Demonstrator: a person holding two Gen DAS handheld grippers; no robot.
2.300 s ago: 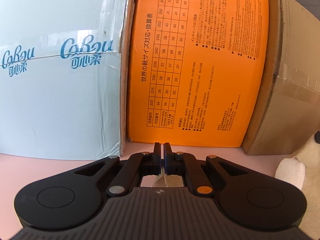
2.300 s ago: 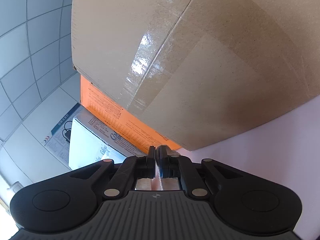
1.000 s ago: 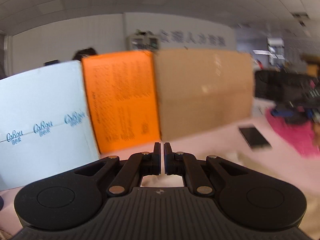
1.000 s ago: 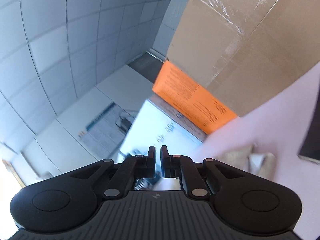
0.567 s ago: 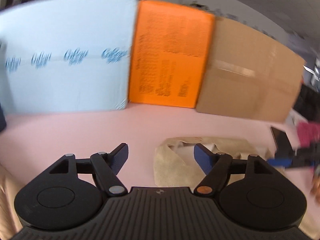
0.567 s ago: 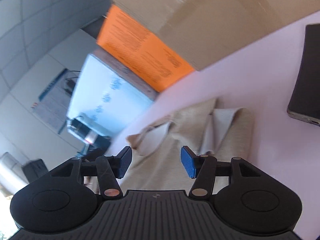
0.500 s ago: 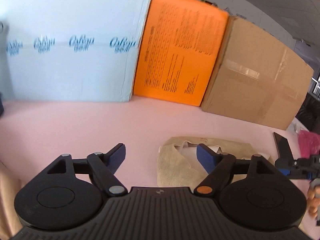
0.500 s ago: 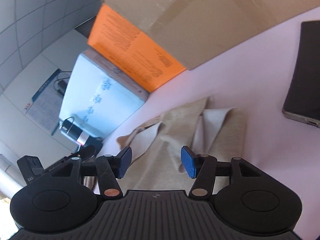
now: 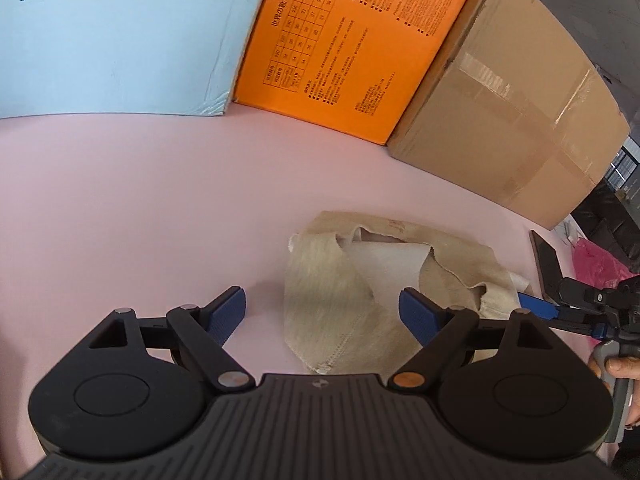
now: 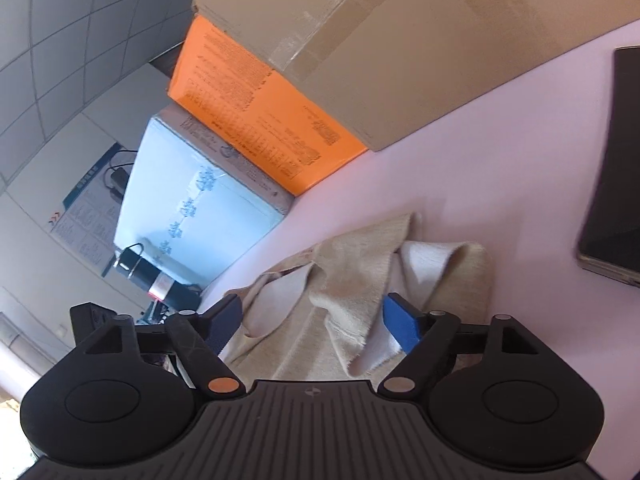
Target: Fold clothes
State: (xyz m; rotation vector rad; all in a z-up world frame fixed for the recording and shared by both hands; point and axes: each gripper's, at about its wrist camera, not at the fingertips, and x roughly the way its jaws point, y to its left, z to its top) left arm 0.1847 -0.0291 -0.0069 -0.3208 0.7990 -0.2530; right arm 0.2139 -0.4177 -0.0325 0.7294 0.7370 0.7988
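Near edge of beige garment [image 9: 384,280] hidden behind left gripper [image 9: 322,314] body in left wrist view; lower part likewise cut off by right gripper [image 10: 310,320] body in right wrist view. Garment type not determinable: crumpled, pale lining turned outward, stitched hem showing at one corner. Lies on pink bench [image 9: 140,200], towards its right side, apart from the boxes at the far edge.

Left gripper: jaws released, spread wide, having just been opening; left pad over bare bench, right pad over the cloth, garment's left corner between them, nothing pressed. Right gripper [image 9: 560,312]: jaws released and wide, likewise just opened further; a fold of cloth between the pads, no pinch visible.

Along far edge, side by side and touching: pale blue box [image 9: 112,40], orange box [image 9: 352,44] with printed size chart, brown cardboard box [image 9: 508,112] with clear tape. Dark phone [image 10: 616,168] flat on bench just right of garment, cut off by frame edge.

Left wrist view only: right gripper seen from the side at garment's right edge, hand [image 9: 622,368] on its grip, mostly cut off; pink bag [image 9: 596,260] beyond bench. Right wrist view only: dark cylindrical object [image 10: 140,272] past the blue box, identity unclear; wall poster [image 10: 92,208], print unreadable.
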